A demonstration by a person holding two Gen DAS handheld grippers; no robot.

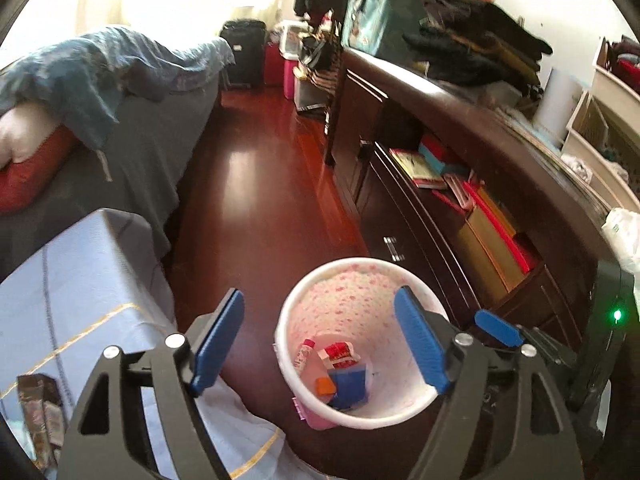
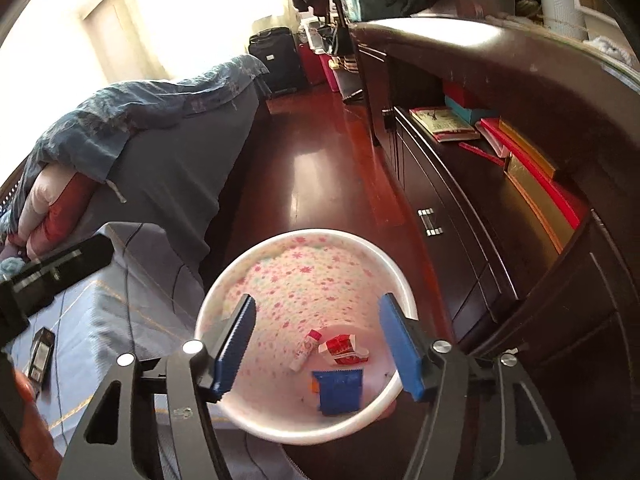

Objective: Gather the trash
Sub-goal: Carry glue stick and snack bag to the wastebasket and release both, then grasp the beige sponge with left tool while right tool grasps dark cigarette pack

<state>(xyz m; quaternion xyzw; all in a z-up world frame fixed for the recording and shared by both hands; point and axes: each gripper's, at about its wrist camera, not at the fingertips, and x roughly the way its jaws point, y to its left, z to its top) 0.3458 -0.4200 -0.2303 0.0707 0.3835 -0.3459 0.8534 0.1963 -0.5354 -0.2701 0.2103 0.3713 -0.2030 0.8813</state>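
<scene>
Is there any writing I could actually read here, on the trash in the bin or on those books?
None can be read.
Red and white wrapper in the bin: print blurred.
Small tube: too small.
Blue packet: no text visible.
Book cover on the shelf: title too blurred.

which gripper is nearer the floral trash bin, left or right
Right. The right gripper hangs open directly over the floral trash bin, both fingers inside its rim outline. The left gripper is open too but offset: one finger over the rim, the other over the floor.
</scene>
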